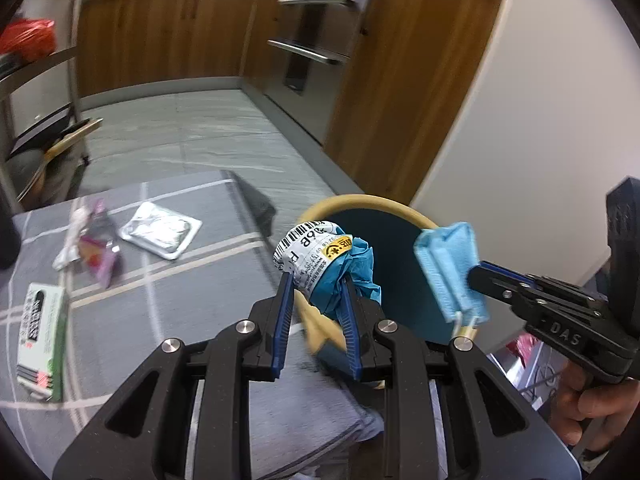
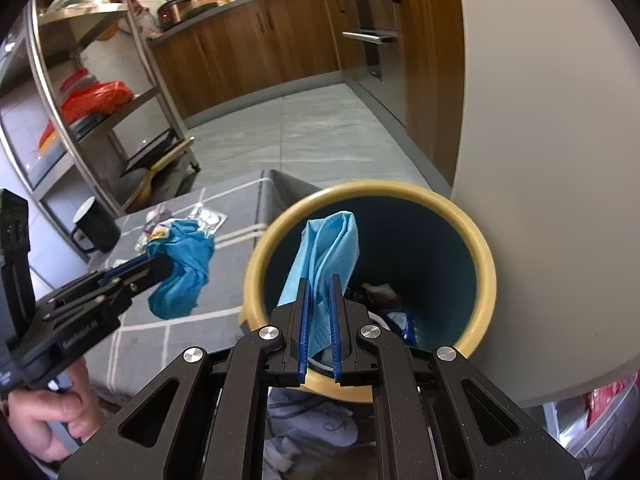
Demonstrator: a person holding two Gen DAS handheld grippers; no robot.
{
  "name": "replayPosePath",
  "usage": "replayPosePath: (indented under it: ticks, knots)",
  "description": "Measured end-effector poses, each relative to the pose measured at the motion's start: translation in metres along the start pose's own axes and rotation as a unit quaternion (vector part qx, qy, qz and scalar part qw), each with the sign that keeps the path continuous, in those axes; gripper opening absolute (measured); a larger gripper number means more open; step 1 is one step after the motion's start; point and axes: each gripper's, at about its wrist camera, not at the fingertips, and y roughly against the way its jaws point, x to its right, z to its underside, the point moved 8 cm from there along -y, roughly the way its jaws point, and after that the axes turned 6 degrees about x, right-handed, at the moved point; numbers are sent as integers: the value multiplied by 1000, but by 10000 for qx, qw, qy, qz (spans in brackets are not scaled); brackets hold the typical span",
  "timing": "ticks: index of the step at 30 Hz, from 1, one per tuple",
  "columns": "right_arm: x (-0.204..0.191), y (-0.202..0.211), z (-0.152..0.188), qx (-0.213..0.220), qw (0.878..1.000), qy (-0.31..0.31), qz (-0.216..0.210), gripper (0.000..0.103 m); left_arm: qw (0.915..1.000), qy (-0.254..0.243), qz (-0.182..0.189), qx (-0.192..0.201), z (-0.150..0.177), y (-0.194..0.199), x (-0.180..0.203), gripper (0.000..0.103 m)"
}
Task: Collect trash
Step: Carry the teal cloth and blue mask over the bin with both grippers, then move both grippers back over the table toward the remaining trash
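My left gripper (image 1: 316, 280) is shut on a crumpled teal wrapper with a white label (image 1: 324, 260), held at the left rim of a dark blue bin with a yellow rim (image 1: 320, 204). My right gripper (image 2: 320, 280) is shut on a light blue face mask (image 2: 328, 240), held over the bin's mouth (image 2: 260, 248). The mask also shows in the left wrist view (image 1: 448, 264), and the wrapper in the right wrist view (image 2: 180, 264). Some trash lies at the bin's bottom (image 2: 380, 292).
A grey checked tablecloth (image 1: 180, 300) carries a silver foil packet (image 1: 160, 232), a purple wrapper (image 1: 98, 252) and a green-white box (image 1: 40, 336). A black mug (image 2: 96, 224) stands at the table's far left. A metal shelf rack (image 2: 80, 100) and wooden cabinets (image 1: 160, 36) stand beyond.
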Motion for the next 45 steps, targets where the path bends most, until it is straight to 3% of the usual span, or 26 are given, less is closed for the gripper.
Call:
replayPosePath:
  ticks: [8, 18, 24, 28, 32, 35, 37, 41, 45]
  knots:
    - [16, -15, 9, -265, 9993, -188, 171, 11, 9992, -171, 212, -300, 7, -32, 25, 23]
    - [30, -43, 38, -876, 9948, -370, 377, 11, 9961, -234, 115, -849, 27, -68, 27, 23]
    - [31, -42, 41, -920, 9943, -300, 443, 19, 9958, -271, 75, -866, 30, -69, 25, 33]
    - [35, -38, 37, -786, 9950, -354, 513, 39, 9966, -182, 23, -801, 28, -65, 17, 42]
    - [37, -32, 30, -581, 9960, -336, 584, 66, 9977, -140, -87, -661, 23, -57, 10, 64]
    - [38, -27, 23, -405, 9966, -353, 618, 80, 9985, -97, -185, -516, 18, -49, 5, 80]
    - [40, -24, 19, -294, 9965, -379, 684, 87, 9988, -72, -237, -417, 14, -42, 1, 85]
    - [46, -20, 16, -184, 9958, -510, 734, 94, 9991, -49, -325, -267, 8, -31, -3, 95]
    - [44, -21, 17, -200, 9958, -568, 694, 96, 9990, -19, -390, -231, 7, -24, -9, 97]
